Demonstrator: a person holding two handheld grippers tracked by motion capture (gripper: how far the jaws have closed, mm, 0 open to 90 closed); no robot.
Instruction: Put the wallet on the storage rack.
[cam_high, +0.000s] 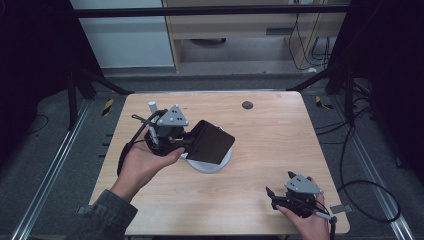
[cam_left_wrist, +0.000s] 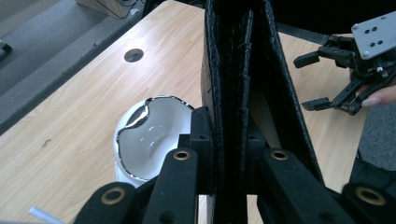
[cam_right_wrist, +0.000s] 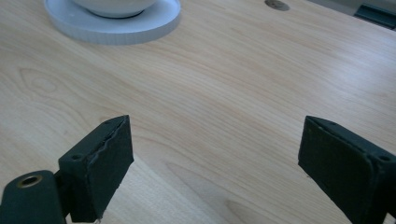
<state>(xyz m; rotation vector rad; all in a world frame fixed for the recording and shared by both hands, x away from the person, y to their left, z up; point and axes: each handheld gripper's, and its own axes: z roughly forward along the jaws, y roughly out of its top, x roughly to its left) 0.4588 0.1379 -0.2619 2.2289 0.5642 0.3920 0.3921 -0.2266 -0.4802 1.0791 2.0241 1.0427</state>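
A black leather wallet (cam_high: 212, 142) hangs tilted just above a white bowl on a white plate (cam_high: 216, 165) in the middle of the table. My left gripper (cam_high: 191, 141) is shut on the wallet's left edge. In the left gripper view the wallet (cam_left_wrist: 243, 79) stands edge-on between the jaws, with the bowl (cam_left_wrist: 149, 135) below and to its left. My right gripper (cam_high: 274, 196) rests open near the table's front right corner with nothing in it. In its own view, the right gripper (cam_right_wrist: 224, 158) has its pads (cam_right_wrist: 102, 168) wide apart over bare wood, and the plate (cam_right_wrist: 112, 23) lies far ahead.
The wooden table (cam_high: 280, 135) has a small round hole (cam_high: 247, 105) near its far edge. Dark floor, cables and metal frame legs surround the table. The left gripper view also shows the right gripper (cam_left_wrist: 310, 81) open at the upper right.
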